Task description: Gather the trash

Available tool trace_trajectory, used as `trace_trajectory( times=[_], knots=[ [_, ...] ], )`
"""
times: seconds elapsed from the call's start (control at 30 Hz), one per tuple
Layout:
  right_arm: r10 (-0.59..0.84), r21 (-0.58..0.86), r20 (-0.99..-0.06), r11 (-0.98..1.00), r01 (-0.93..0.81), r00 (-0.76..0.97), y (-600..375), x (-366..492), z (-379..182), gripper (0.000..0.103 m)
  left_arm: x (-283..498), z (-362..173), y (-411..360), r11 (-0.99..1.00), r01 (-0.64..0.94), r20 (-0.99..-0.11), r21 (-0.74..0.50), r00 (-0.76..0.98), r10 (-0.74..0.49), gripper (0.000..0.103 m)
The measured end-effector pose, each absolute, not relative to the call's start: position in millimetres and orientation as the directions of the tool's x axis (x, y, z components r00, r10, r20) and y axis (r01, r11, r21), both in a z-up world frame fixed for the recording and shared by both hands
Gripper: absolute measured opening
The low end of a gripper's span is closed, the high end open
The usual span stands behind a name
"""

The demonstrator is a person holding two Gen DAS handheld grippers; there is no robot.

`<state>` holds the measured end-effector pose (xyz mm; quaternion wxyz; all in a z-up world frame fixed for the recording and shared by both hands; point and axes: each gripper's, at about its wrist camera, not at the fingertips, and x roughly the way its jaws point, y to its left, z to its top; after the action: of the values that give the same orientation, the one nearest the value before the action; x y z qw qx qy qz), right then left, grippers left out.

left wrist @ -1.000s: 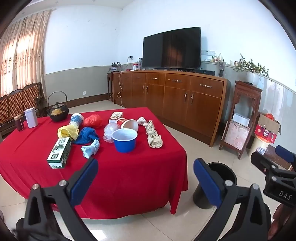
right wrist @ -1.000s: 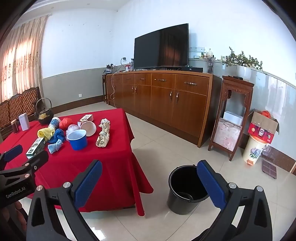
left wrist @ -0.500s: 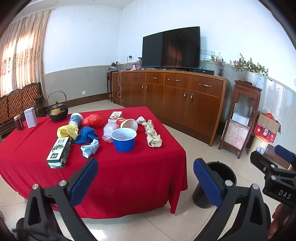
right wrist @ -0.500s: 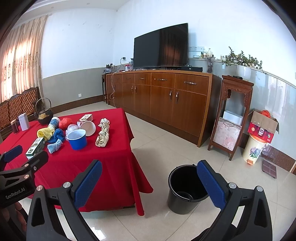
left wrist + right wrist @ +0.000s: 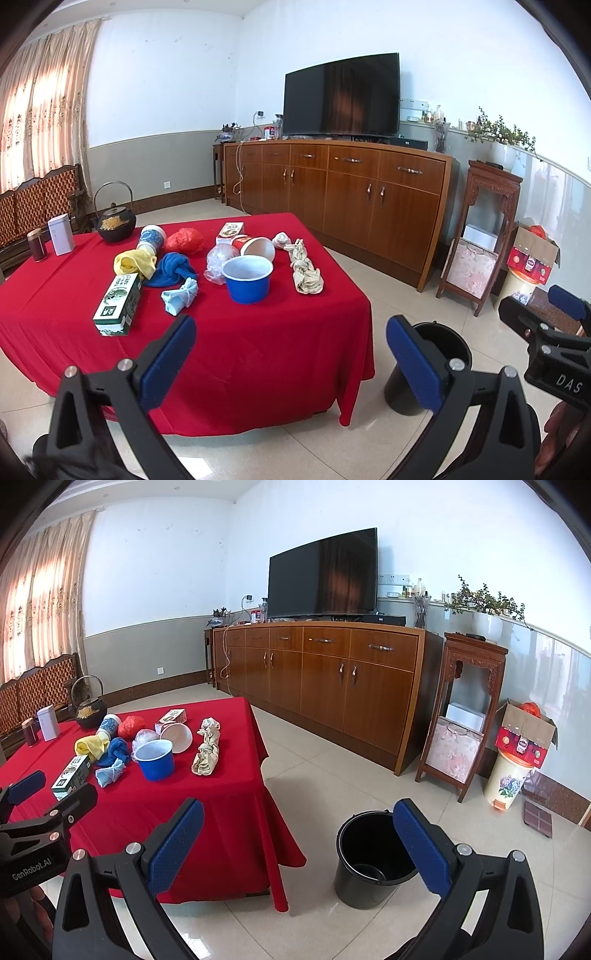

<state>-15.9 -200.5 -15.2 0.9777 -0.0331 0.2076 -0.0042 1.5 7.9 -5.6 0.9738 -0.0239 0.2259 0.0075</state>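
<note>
Left gripper point(image 5: 291, 354) and right gripper point(image 5: 297, 840) – two units, jaws spread wide, holding nothing; one black plastic bucket point(image 5: 373, 856) stands on the tiled floor beside the red-clothed table point(image 5: 258, 350); one blue plastic bowl point(image 5: 248, 277), one white paper cup point(image 5: 258, 248) lying tipped, one green-and-white carton point(image 5: 118, 304) lie on the cloth.

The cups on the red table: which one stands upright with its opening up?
The blue cup near the table's front; the red paper cup and the blue-patterned cup both lie on their sides.
</note>
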Motion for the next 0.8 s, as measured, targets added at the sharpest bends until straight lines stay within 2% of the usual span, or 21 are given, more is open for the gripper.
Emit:
trace_trajectory(
  times=[0.8],
  knots=[
    [-0.022, -0.066, -0.403, 0.998, -0.005, 0.915, -200.5, -15.9, -13.1, 0.103, 1.1, -1.3, 6.8, 0.999, -0.022, -0.442, -0.045, 0.897, 0.000, 0.103]
  ],
)
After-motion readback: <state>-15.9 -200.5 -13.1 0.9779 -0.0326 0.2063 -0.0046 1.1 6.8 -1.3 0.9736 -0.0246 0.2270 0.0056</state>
